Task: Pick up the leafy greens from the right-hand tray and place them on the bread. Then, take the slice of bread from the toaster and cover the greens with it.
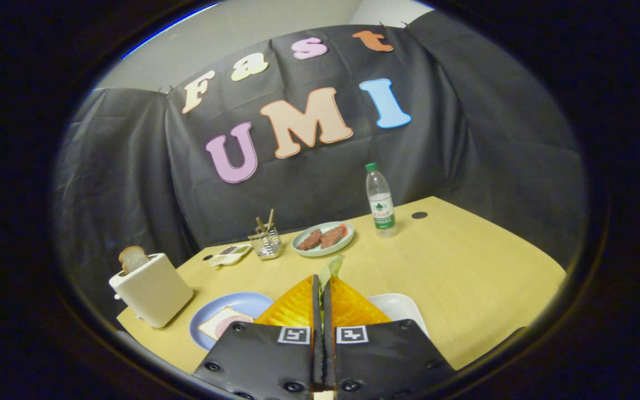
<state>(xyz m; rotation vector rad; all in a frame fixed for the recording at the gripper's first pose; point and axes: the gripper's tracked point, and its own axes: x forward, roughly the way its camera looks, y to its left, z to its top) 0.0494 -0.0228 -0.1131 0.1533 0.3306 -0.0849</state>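
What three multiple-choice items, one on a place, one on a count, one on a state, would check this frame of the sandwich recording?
1. Where does the water bottle stand?
A. beside the toaster
B. beyond the green plate, near the wall
C. on the blue plate

2. How many brown pieces lie on the green plate?
A. two
B. four
C. none

3. What is the gripper doing?
A. open above the toaster
B. shut on the bottle
C. shut on the leafy greens

Answers: 1 B, it stands past the plate by the cloth; 2 A, two pieces lie side by side; 3 C, the leafy greens stick out between the closed fingers.
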